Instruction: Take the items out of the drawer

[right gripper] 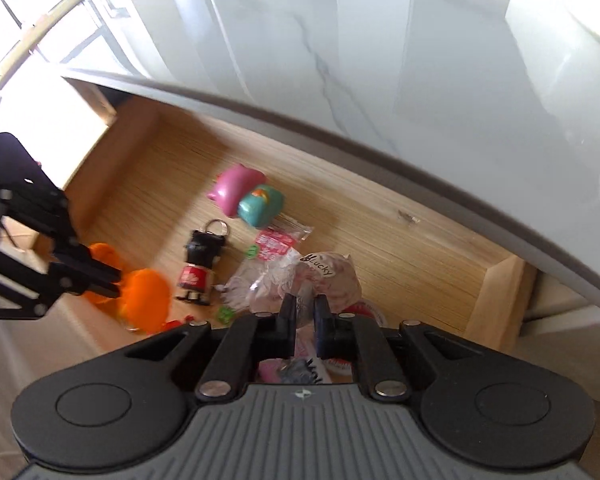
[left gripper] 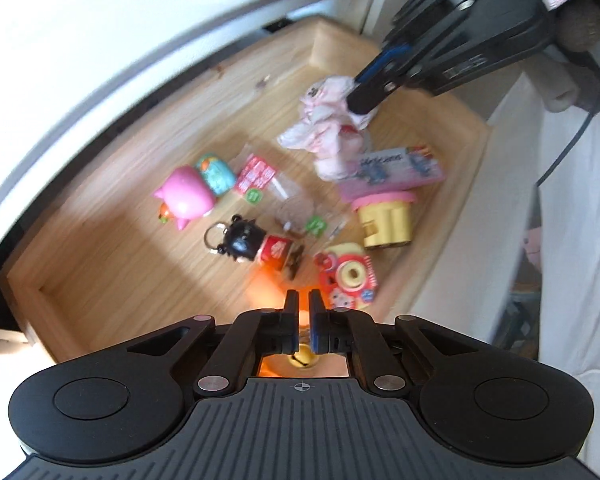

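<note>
— What does each claw hold?
— The right claw (left gripper: 364,98) pinches a crumpled pink-and-white plastic packet (left gripper: 328,120) above the open pale wooden drawer (left gripper: 112,280). The left claw (right gripper: 114,280) is pressed onto a soft orange toy (right gripper: 144,300) over the drawer's front edge.
— And inside?
— A pink pig toy (left gripper: 186,194) and a black figure keychain (left gripper: 244,242) lie mid-drawer.

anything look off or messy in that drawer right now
Nothing looks damaged or spilled. The open wooden drawer holds loose, jumbled toys: a pink pig figure and a black keychain doll both lie on their sides. The right gripper pinches a crumpled pink-and-white packet; the left gripper grips something orange.
</note>
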